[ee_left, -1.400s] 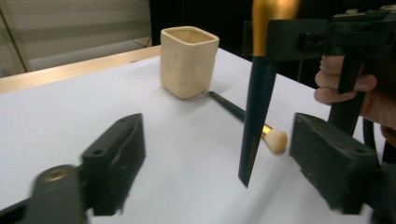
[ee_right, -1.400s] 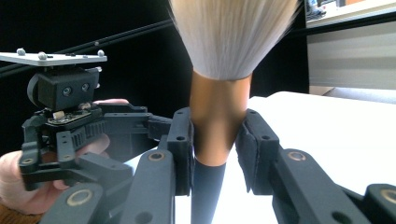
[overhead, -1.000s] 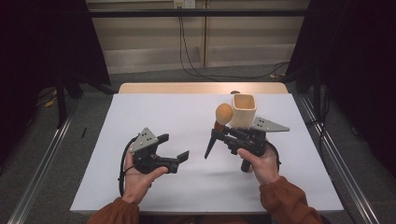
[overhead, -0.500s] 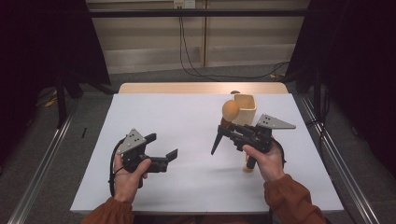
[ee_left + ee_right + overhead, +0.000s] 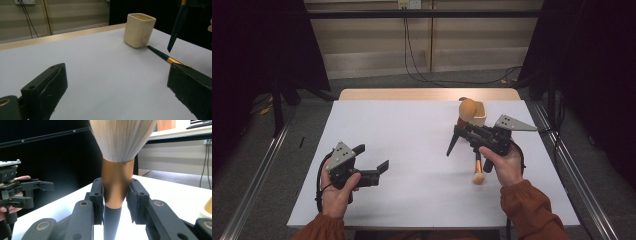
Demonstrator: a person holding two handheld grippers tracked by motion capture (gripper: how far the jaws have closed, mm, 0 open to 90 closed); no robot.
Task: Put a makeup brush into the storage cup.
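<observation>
Room: dark curtains hang on both sides, with a pale wall and cables behind the bench (image 5: pixel 412 130), which has a white top.
Landmark: a cream cup (image 5: pixel 477 114) stands near the far right corner of the bench.
Held brush: a big makeup brush (image 5: pixel 117 165), fluffy end up, sits just in front of the cup, in the air.
Right hand-held gripper (image 5: pixel 115 200): its jaws are pressed onto the brush's brown neck from both sides.
Second brush: another brush (image 5: pixel 478 170) lies flat on the bench, in front of the cup, close to the right hand (image 5: pixel 504 167).
Left hand-held gripper (image 5: pixel 374 157): jaws spread wide, holding nothing, well to the left of the cup.
Likely job: put the held brush into the cup.
What could go wrong: the smooth neck narrows, so the brush may slip. If it comes in tilted, it could knock the cup over.
</observation>
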